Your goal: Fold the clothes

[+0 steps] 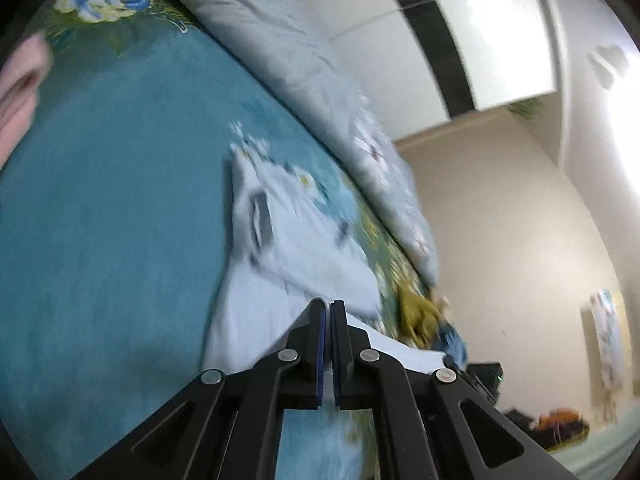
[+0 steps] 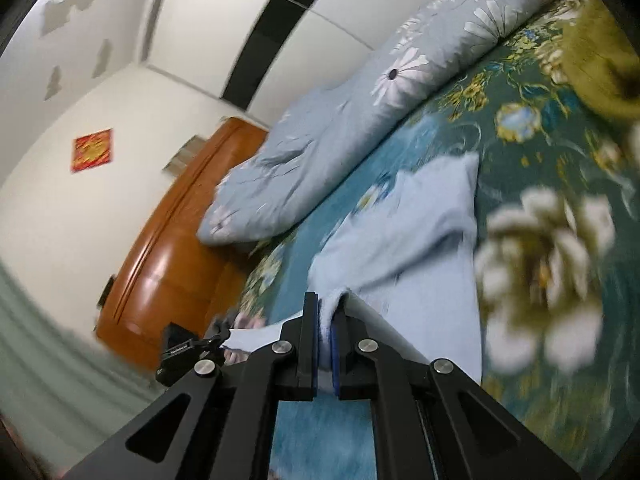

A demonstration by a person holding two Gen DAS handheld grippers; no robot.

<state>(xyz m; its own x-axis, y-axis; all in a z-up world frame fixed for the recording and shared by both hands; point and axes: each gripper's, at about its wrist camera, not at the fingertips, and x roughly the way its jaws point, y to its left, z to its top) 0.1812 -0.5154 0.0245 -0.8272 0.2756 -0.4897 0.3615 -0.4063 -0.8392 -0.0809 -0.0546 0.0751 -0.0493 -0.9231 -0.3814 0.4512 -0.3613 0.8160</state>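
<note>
L wrist view:
- bed (image 1: 100, 240): blue-green cover w/ flower print, tilted in pic.
- light blue garment (image 1: 288, 240): lay on bed, partly folded, dark label on top; near edge ran up to the gripper.
- left gripper (image 1: 326, 308): jaws pressed together, only a thin slit; a bit of pale cloth showed deep between blue pads, so pinching the garment's edge.
- quilt (image 1: 320, 92): grey-blue w/ daisies, bunched along far side of bed.
- pink cloth (image 1: 20, 84): at left edge, blurry.
- yellow-green cloth (image 1: 416, 312): at bed's end, just past the garment.
- pose: gripper pointed a bit down over bed.

R wrist view:
- right gripper (image 2: 326, 304): jaws nearly shut, pinching a fold of the garment (image 2: 420, 240) between pads.
- garment spot: hung from the tips, rest spread on bed (image 2: 540, 420) ahead.
- quilt (image 2: 360, 100): beside the garment, far side.
- headboard (image 2: 168, 260): brown wood, left.
- other gripper (image 2: 188, 350): seen low left, holding same cloth edge.
</note>
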